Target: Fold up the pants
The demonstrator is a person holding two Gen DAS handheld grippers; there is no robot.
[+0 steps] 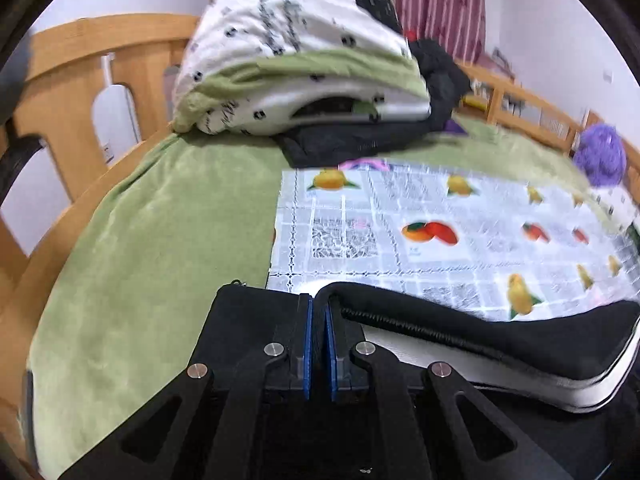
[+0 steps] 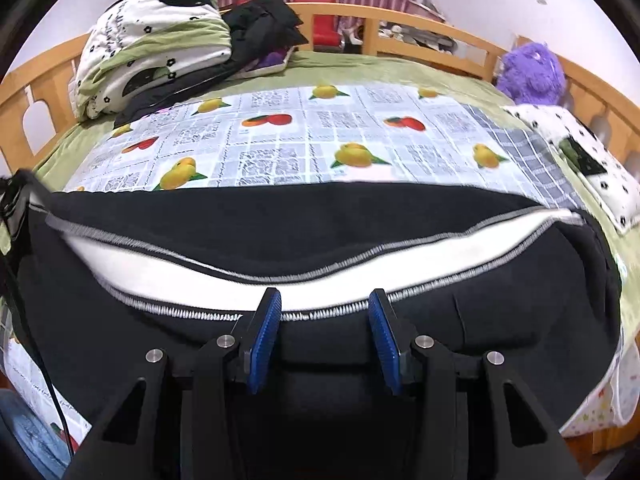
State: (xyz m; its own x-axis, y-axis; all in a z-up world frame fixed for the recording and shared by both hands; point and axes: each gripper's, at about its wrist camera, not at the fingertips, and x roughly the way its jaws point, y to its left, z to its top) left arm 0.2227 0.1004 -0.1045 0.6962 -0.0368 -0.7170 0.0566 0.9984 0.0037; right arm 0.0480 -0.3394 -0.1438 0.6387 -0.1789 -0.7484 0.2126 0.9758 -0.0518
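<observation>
Black pants [image 2: 280,216] with a white lining [image 2: 192,272] and grey stitched seams hang stretched across the near side of the bed. In the left wrist view the left gripper [image 1: 319,312] has its blue pads nearly together, pinching one raised end of the pants [image 1: 500,332]. From there the fabric sags away to the right. In the right wrist view the right gripper [image 2: 325,296] stands partly apart, and a thick bulge of black fabric fills the gap between its blue pads [image 2: 264,340]. The seam runs just past the fingertips.
A fruit-print cloth [image 2: 300,140] covers the green blanket [image 1: 160,240] on the bed. A folded quilt pile [image 2: 152,40] with dark clothes lies at the back left. A purple plush [image 2: 532,72] and a pillow [image 2: 592,168] sit at the right. A wooden rail [image 2: 400,16] rings the bed.
</observation>
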